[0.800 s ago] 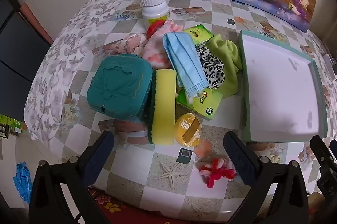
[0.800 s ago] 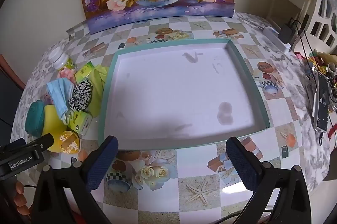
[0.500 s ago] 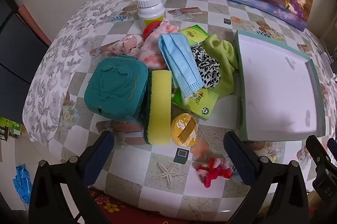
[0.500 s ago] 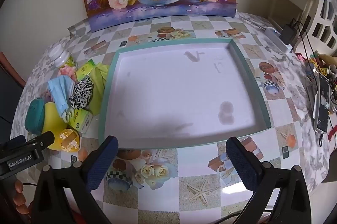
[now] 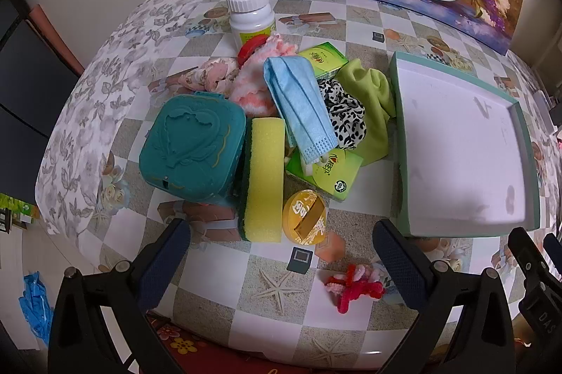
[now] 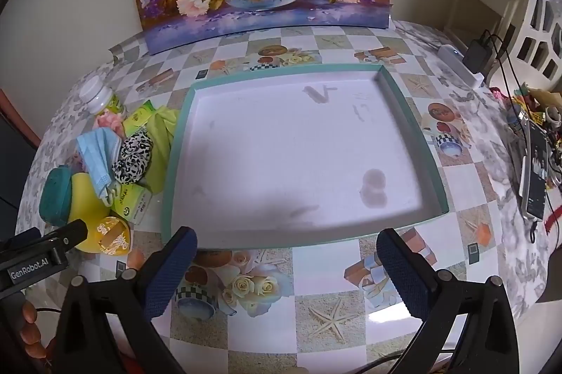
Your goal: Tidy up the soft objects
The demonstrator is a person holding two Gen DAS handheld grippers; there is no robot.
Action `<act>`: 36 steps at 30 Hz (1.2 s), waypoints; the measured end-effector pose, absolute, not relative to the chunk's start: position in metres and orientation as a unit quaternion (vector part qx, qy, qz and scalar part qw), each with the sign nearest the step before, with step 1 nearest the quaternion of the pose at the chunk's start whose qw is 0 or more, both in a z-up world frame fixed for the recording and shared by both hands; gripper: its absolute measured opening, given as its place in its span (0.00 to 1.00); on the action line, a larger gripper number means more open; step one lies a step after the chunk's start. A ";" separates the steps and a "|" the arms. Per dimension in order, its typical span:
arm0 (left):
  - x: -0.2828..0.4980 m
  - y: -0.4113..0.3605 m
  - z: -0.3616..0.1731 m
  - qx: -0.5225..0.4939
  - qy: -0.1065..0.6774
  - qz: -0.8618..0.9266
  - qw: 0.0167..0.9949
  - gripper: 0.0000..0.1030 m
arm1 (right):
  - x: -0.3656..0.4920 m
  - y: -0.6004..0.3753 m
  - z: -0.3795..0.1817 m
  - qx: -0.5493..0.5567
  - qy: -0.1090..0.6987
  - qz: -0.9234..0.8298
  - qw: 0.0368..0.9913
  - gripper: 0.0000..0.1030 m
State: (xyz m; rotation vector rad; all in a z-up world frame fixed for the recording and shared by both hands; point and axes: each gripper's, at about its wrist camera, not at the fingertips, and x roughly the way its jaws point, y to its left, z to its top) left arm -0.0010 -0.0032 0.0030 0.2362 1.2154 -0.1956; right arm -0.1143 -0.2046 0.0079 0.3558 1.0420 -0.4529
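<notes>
- The left gripper (image 5: 281, 254) hangs with its jaws spread wide and nothing between them, tilted steeply down at the near edge of the heap left of the tray (image 5: 395, 135). The right gripper (image 6: 286, 263) is likewise spread and empty, just in front of the tray's near rim.
- Farthest left of the tray sits a teal case (image 5: 191, 147), hard-shelled by the look of it and no part of the soft sorting.
- Touching its right side lies the yellow sponge (image 5: 265, 177): light and springy, probably best pinched across its narrow width.
- Next toward the tray, the blue face mask (image 5: 300, 107) drapes over the heap. It looks limp and nearly weightless, so a pinch on its pleated middle should lift it without dragging its neighbours.
- Under the mask's right edge is the leopard-print scrunchie (image 5: 346, 117), soft and easy to squeeze anywhere on its ring.
- The green cloth (image 5: 372, 93) lies just beside the tray's left wall. It would sag when lifted; a raised fold is the likeliest hold.
- Near the tray's front left corner, apart from the heap, rests a red fuzzy twist (image 5: 354, 289), close to the left gripper's right finger.
- The tray itself holds nothing yet.
</notes>
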 end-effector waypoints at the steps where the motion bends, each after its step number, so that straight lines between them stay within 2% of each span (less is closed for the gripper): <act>1: -0.001 -0.003 0.003 0.111 0.569 -0.092 0.810 1.00 | -0.114 -0.204 0.008 0.167 0.491 -0.213 0.828 1.00; 36: 0.000 0.001 -0.005 0.110 0.574 -0.088 0.807 1.00 | -0.114 -0.204 0.009 0.163 0.485 -0.220 0.830 1.00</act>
